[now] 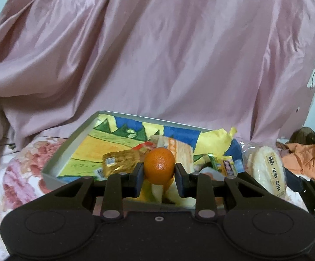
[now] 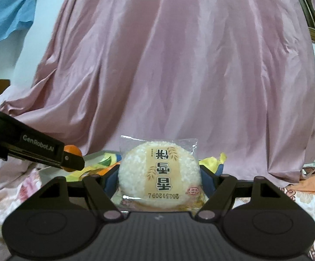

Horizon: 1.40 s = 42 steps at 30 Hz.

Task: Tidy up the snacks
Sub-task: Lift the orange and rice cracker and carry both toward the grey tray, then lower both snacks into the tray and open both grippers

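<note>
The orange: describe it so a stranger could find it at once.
Start at the pink curtain, then drop to the painted tray of snacks on the flowered bedding. Above it the left gripper has its jaws shut on the orange, the only round, unwrapped fruit among packets.

Dim, soft indoor light w/ purplish cast, slight blur, fisheye bending at edges.

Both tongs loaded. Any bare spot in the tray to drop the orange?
The tray's left half is bare, between its left rim and the gold packet. The right half is crowded with wrappers, up to the yellow bag. Outside, floral bedding left of the tray is free too.
</note>
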Tool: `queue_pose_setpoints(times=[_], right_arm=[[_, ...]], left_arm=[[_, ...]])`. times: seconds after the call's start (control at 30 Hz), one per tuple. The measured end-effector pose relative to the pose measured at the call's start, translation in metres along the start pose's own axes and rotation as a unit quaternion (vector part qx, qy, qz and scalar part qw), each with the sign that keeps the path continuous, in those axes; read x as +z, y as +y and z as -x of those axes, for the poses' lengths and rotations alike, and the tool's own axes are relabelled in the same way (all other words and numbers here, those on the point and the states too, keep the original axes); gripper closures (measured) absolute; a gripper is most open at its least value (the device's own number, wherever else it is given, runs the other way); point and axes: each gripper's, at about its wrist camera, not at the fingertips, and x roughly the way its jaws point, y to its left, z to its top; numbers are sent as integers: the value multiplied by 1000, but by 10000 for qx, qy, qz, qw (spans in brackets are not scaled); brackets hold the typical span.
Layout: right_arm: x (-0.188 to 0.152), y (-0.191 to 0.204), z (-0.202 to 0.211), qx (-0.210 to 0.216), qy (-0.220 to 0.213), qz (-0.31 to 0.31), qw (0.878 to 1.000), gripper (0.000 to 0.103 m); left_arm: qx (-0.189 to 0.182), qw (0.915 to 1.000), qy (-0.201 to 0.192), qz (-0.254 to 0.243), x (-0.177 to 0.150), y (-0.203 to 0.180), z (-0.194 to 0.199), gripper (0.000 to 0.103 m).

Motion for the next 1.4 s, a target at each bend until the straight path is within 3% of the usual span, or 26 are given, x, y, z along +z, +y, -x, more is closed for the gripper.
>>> queue_pose_setpoints(times=[0.17, 0.4, 0.83, 1.23, 1.4], right_arm=[[-2, -14, -20, -183, -101, -163, 9996, 25], [-16, -28, -36, -195, 4, -400, 9990, 25], [-32, -15, -52, -52, 246, -381, 9990, 25], [-34, -2, -49, -125, 265, -161, 9994, 7], [-27, 2, -42, -227, 118, -82, 9996, 1]], left_arm=[[4, 9998, -88, -151, 7, -12, -19, 71], [359, 9992, -84, 151, 7, 6, -35, 71], [466, 9984, 129, 290, -5, 19, -54, 69], [748, 9961, 22, 467, -9, 28, -41, 18], [812, 9956, -130, 459, -3, 27, -26, 3]])
